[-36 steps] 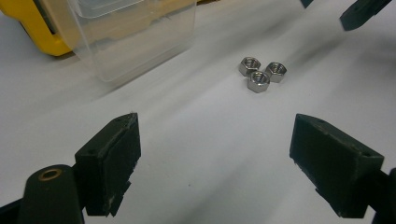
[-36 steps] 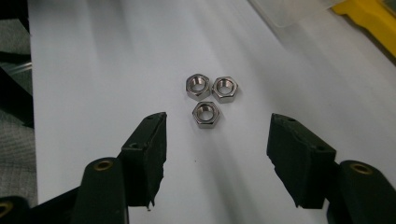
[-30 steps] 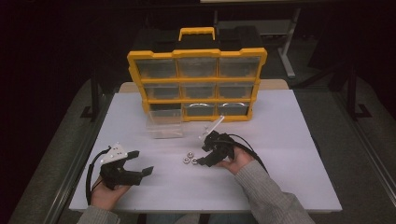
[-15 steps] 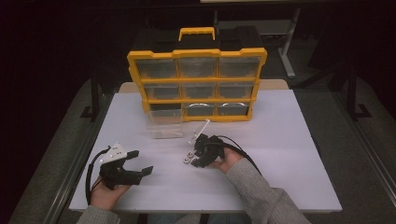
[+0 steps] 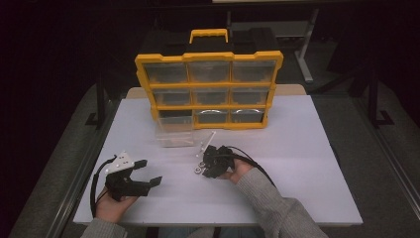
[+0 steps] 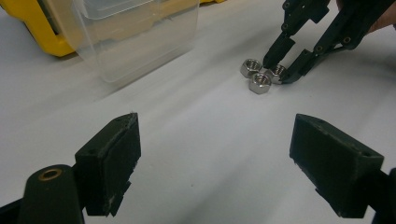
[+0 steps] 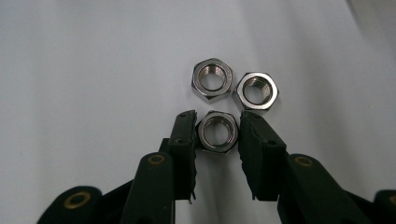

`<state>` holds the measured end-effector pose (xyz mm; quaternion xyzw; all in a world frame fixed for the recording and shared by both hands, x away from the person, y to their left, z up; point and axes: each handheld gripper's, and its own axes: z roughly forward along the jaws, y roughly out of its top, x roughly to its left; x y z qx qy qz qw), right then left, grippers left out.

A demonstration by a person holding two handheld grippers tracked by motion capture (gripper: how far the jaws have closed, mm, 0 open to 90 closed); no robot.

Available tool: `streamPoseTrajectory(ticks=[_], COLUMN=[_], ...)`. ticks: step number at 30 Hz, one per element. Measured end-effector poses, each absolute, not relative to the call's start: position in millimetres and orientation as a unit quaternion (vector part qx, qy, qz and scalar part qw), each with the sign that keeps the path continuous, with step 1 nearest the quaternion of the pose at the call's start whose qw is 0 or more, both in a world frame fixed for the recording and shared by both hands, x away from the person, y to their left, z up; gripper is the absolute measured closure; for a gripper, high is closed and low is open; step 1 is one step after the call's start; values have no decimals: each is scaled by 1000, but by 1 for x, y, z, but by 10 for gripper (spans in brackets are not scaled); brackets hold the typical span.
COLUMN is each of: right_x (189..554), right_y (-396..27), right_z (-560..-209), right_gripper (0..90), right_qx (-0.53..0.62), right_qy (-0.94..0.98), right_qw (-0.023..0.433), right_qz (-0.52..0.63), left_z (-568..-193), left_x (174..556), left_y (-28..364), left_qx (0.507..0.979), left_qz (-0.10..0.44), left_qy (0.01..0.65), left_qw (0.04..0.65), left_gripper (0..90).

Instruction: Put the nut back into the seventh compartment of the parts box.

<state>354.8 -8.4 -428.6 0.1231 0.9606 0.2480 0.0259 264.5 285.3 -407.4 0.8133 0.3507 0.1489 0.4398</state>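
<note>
The bench (image 5: 307, 163) is a plain white top, matte and unmarked, carried on a dark frame; the room around it is dim, with grey floor at both sides and dark furniture legs behind. The landmark is the yellow drawer organiser (image 5: 210, 89), standing upright at the far middle of the bench, with a carrying handle on top and three rows of clear drawers. Just in front of its lower left corner sits a clear plastic drawer (image 5: 174, 133), pulled out and resting on the bench. In front of the organiser, well apart from it and nearer the person, lie three steel hex nuts, flat on the bench with their bores facing up, close together and seemingly touching. The right gripper (image 7: 216, 133) is tipped down over this cluster; its jaws have just been closing and now press on opposite sides of the nearest nut (image 7: 216, 132), which still sits on the bench. The other two nuts (image 7: 211, 77) lie just beyond it, on the side toward the organiser. A small pale stick-like item (image 5: 207, 142) lies between the nuts and the organiser; what it is cannot be told. The left gripper (image 5: 143, 174) is in front of the organiser's left end, near the bench's front edge, well apart from the nuts; its jaws stand wide open with nothing between them, held low over the bare surface.
</note>
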Motion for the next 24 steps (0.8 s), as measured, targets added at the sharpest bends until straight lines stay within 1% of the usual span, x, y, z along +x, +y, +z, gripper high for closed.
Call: streamPoseTrajectory(ticks=[4, 11, 17, 24], right_x=[354, 355, 357, 366], right_y=[-9, -10, -16, -31], right_z=[-428, -428, -426, -407], right_gripper=[684, 689, 690, 690], right_qx=[116, 108, 107, 129], right_qy=[961, 963, 960, 945], right_qw=[31, 27, -2, -23], right_qz=[247, 247, 260, 300], left_z=[-408, -407, -407, -407], left_x=[265, 265, 265, 264], left_y=[285, 286, 285, 284], left_qx=[813, 816, 814, 810], left_qz=[150, 150, 150, 149], left_qy=[350, 349, 350, 352], left_qw=[441, 437, 439, 444], left_gripper=[166, 166, 166, 166])
